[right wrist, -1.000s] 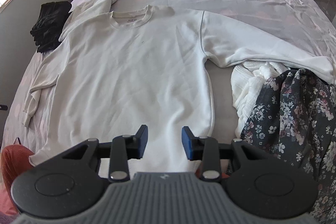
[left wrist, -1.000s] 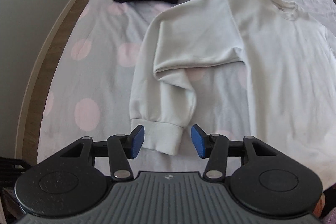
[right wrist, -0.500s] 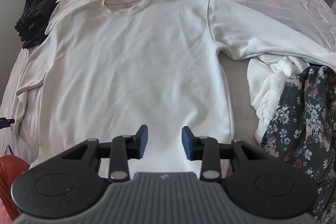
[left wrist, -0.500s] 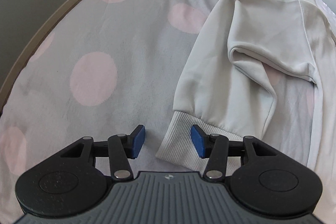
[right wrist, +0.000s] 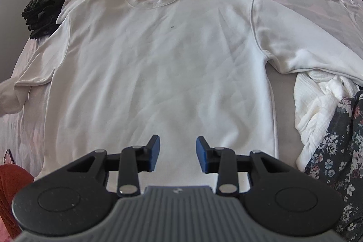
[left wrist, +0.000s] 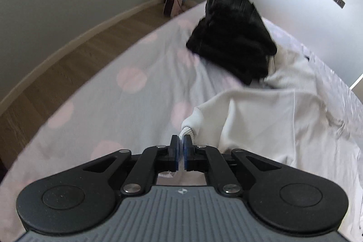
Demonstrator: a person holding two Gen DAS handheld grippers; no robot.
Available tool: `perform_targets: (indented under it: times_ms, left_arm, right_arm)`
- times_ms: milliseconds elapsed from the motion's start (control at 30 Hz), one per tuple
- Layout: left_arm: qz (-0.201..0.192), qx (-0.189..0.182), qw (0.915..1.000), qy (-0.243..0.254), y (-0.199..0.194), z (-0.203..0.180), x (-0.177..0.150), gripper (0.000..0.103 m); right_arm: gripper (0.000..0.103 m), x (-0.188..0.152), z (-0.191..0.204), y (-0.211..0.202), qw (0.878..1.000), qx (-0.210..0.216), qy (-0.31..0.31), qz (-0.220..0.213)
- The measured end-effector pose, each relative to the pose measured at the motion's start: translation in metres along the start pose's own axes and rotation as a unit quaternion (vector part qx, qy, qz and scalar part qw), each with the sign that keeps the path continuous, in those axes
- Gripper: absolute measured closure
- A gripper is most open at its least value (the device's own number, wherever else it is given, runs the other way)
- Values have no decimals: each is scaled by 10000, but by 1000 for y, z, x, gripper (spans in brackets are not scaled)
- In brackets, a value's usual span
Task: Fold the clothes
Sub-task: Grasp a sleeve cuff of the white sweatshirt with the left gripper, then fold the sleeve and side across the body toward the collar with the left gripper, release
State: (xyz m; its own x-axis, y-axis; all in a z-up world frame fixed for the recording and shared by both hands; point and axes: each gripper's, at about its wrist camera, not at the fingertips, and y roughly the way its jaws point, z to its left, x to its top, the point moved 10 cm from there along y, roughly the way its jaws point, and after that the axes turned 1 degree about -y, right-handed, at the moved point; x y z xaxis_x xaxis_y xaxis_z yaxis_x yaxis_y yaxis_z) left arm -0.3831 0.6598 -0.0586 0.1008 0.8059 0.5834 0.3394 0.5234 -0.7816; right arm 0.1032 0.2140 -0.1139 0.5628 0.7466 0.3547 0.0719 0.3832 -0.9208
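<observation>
Left wrist view: the left gripper (left wrist: 181, 141) has its fingers (left wrist: 174, 146) clamped on the ribbed cuff (left wrist: 186, 132) of the white sweatshirt (left wrist: 261, 119), whose sleeve runs ahead and right of the fingers across the dotted bed sheet (left wrist: 109, 106); a black folded garment (left wrist: 231, 47) lies further ahead. Right wrist view: the right gripper (right wrist: 178, 146) holds its fingers wide apart above the sweatshirt's lower hem, the body spread flat ahead, with a floral garment (right wrist: 340, 151) to the right.
</observation>
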Motion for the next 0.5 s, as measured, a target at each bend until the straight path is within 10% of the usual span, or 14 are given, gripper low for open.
perform_targets:
  times_ms: [233, 500]
  left_arm:
    - [-762, -242, 9968, 5, -71, -49, 112, 99]
    - [-758, -1378, 9861, 541, -109, -217, 149, 99]
  right_arm:
    - [64, 6, -7, 2, 9998, 178, 73, -105]
    - [64, 25, -20, 3, 9984, 418, 187, -336]
